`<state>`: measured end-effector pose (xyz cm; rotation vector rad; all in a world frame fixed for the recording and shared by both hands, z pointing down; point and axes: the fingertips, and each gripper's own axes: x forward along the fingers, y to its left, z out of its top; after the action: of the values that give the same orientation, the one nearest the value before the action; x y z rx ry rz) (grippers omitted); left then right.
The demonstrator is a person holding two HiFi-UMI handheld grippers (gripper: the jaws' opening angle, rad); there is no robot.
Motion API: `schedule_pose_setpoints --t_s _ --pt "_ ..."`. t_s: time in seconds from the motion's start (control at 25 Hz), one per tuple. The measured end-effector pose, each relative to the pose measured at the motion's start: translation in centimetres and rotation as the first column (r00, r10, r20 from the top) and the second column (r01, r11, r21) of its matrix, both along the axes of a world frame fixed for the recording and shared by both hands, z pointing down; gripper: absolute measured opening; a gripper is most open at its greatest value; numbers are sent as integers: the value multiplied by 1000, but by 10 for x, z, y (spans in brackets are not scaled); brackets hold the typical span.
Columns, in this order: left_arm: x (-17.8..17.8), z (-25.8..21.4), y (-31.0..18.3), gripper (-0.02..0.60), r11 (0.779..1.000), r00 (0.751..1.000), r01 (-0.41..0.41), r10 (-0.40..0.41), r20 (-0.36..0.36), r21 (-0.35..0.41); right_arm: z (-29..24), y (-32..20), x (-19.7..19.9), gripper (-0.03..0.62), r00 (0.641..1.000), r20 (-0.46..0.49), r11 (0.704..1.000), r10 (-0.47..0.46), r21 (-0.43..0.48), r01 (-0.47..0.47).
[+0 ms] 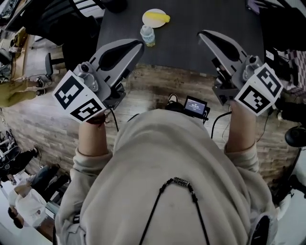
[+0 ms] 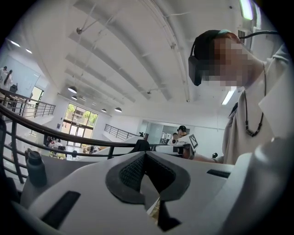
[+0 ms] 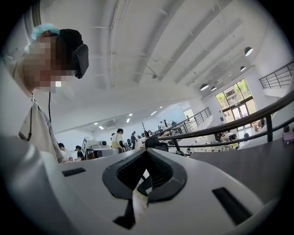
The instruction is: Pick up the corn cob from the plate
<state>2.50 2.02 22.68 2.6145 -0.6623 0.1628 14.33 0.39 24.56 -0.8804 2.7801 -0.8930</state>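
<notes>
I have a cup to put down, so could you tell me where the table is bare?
The dark table is bare right of the plate and bottle, across to the right gripper, and along its front edge between that and the left gripper. It is crowded only where the bottle stands by the plate with the corn cob.

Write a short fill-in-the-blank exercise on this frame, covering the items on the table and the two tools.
1. The yellow corn cob lies on a ___ on the dark table.
2. Beside it, nearer the person, stands a small clear ___.
3. The left tool and the right tool both have their jaws ___, with nothing held.
Missing words: plate; bottle; shut.
</notes>
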Motion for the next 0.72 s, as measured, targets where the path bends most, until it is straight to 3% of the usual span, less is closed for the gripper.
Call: schedule_pose_setpoints --t_s 0.48,0.72 --pt "80 7 -31 1 997 992 -71 67 104 35 44 1 129 15 987 46 986 156 -69 -152" --pt "71 13 -48 0 988 988 -150 148 47 46 44 2 110 15 978 -18 977 209 -47 -209"
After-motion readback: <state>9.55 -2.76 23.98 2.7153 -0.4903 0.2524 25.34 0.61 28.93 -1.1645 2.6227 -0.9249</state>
